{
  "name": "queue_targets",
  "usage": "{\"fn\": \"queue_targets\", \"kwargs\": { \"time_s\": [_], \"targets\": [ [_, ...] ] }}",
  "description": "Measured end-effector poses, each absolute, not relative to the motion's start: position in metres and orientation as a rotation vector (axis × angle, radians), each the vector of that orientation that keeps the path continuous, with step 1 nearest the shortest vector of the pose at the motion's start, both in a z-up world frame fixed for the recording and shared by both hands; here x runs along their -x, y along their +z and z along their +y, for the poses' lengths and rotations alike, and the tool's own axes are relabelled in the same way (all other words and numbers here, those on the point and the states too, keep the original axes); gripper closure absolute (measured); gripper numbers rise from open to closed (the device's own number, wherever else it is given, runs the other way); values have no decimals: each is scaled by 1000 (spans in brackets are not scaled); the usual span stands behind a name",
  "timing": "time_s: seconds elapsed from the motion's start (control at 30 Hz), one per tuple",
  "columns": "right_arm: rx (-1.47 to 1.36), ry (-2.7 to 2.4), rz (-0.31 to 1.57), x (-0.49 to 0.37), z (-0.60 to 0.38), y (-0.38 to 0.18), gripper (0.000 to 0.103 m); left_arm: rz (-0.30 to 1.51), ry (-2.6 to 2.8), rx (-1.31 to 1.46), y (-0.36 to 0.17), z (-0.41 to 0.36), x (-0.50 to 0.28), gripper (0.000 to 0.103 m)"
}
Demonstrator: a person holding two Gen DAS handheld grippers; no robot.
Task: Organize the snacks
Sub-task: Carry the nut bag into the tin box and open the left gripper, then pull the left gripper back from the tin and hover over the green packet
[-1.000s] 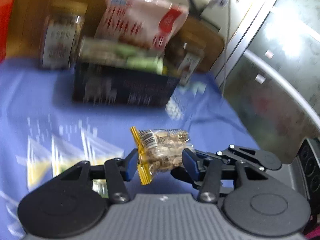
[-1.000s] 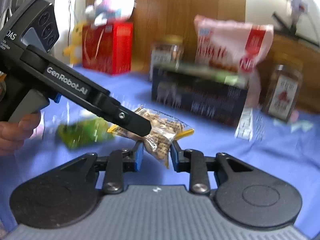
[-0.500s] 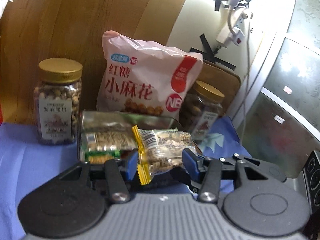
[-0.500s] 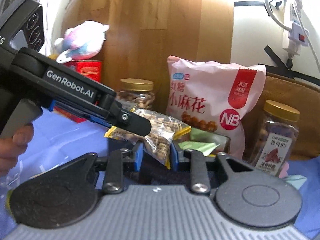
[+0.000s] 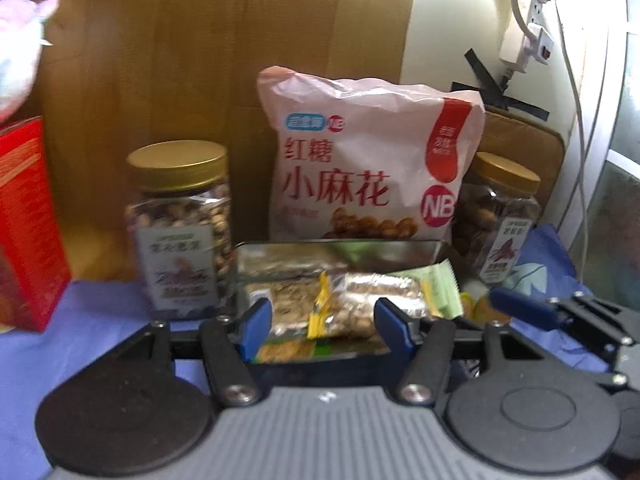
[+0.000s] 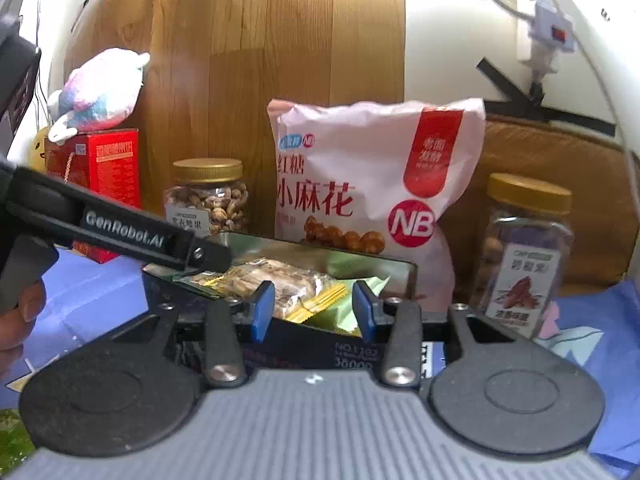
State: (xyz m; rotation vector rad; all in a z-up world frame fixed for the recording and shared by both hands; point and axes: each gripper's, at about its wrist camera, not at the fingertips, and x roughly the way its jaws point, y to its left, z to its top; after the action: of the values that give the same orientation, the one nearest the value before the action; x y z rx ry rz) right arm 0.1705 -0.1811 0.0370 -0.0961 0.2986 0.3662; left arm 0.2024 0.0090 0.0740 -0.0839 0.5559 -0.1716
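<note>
Both jaws are opening. Our left hand-held gripper (image 5: pixel 320 326) and right hand-held gripper (image 6: pixel 314 312) let go of the nut snack packet (image 5: pixel 344 308) – it now lies in the black tin (image 6: pixel 412 276). We pull back slowly, so nothing snags.

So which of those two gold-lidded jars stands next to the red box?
The nut jar left of the pink bag; the other jar stands right of it.
</note>
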Motion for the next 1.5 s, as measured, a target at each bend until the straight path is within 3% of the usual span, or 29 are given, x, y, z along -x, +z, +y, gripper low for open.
{"fn": "queue_targets", "kwargs": {
  "time_s": [0.1, 0.33, 0.5, 0.97, 1.07, 1.4, 1.5],
  "targets": [
    [62, 387, 308, -155, -186, 39, 57, 550, -153, 68, 75, 9, -182, 38],
    [-45, 426, 380, -118, -189, 32, 57, 593, -152, 44, 67, 2, -142, 38],
    [-132, 415, 406, -92, -193, 24, 45, 627, -140, 30, 56, -2, -120, 37],
    [-218, 343, 404, -51, -199, 20, 44, 641, -95, 1, 48, -5, -79, 36],
    [-221, 345, 408, -43, -198, 23, 44, 627, -87, -2, 49, -3, -71, 22],
    [-223, 343, 365, -20, -191, 34, 37, 595, -62, -10, 53, 4, -51, 21],
    [-230, 341, 343, -15, -189, 39, 31, 580, -44, -6, 56, 8, -45, 10]
  ]
}}
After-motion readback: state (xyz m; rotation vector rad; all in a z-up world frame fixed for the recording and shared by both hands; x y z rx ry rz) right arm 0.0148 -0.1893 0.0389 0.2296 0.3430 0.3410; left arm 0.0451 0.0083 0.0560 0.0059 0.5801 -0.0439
